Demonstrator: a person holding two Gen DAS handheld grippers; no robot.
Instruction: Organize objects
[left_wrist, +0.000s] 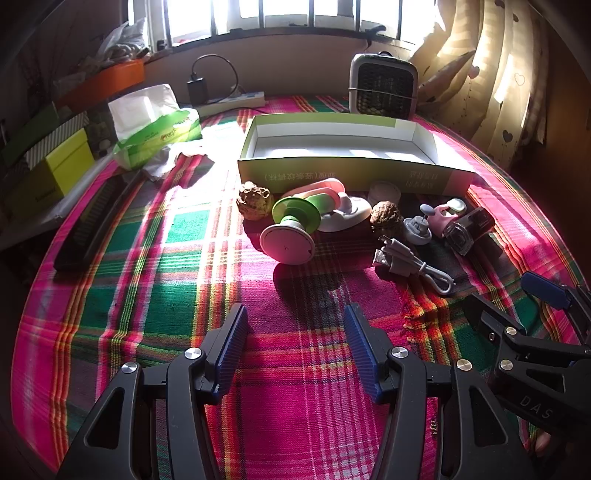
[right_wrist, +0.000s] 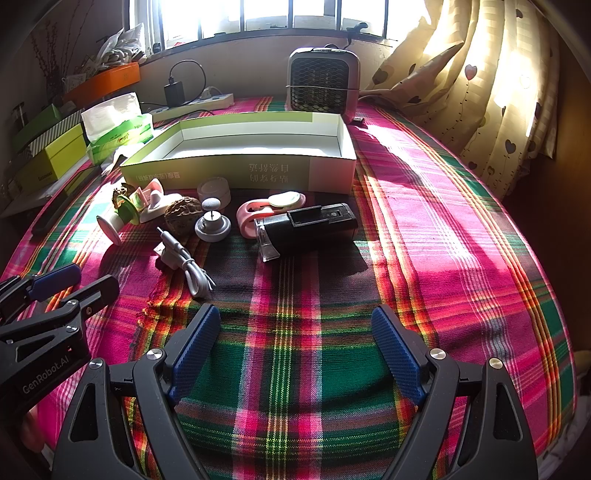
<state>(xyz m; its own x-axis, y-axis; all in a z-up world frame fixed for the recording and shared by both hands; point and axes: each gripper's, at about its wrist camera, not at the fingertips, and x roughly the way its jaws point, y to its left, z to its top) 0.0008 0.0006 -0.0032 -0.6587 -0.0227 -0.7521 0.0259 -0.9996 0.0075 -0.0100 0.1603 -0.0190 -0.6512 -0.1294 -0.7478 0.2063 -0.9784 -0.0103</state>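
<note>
1. The left gripper (left_wrist: 295, 347) hovers over the plaid woven cloth (left_wrist: 177, 295), its ribbed blue pads spread wide with nothing between them.
2. The right gripper (right_wrist: 295, 354) is likewise wide open and empty.
3. The cardboard box (right_wrist: 240, 173), shallow and rectangular, lies open on the cloth.
4. Just in front of the box lie two knobbly walnuts (left_wrist: 254, 201), a round green-and-white stand (left_wrist: 291, 229), a coiled white cable (left_wrist: 410, 264) and a boxy black device (right_wrist: 310, 225).
</note>
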